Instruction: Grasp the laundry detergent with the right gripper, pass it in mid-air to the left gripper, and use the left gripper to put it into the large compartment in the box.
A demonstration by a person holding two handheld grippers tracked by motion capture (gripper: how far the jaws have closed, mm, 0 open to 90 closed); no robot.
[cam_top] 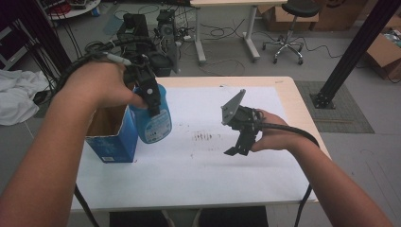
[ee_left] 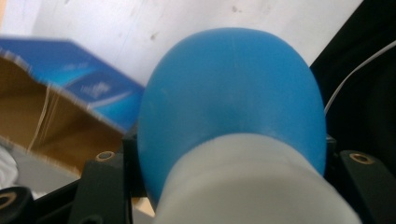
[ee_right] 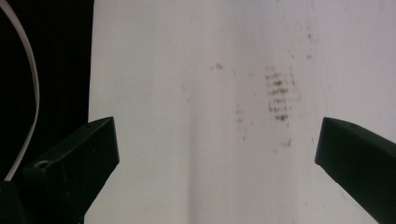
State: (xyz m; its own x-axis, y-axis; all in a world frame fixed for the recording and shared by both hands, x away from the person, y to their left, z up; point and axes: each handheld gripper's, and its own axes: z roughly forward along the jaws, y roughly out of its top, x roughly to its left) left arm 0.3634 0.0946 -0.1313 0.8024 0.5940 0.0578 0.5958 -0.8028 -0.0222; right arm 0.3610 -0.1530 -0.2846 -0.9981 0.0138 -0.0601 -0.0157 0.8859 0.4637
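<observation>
So the desk (cam_top: 198, 179) has a white sheet on it with some dark scuff marks (cam_top: 204, 136) mid-way, and an open blue cardboard box (cam_top: 113, 137) sits at its left edge. My left tool (cam_top: 150, 97) is clamped tight on the blue bottle (cam_top: 155, 120), holding it up just beside the box. My right tool (cam_top: 238, 150) hangs over the sheet with its jaws wide apart, gripping nothing.

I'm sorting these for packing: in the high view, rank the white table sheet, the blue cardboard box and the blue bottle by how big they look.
1. White table sheet, by far the largest.
2. Open blue cardboard box.
3. Blue plastic bottle, held in the left gripper; it looks close to the box, partly because it is raised nearer the camera.
</observation>
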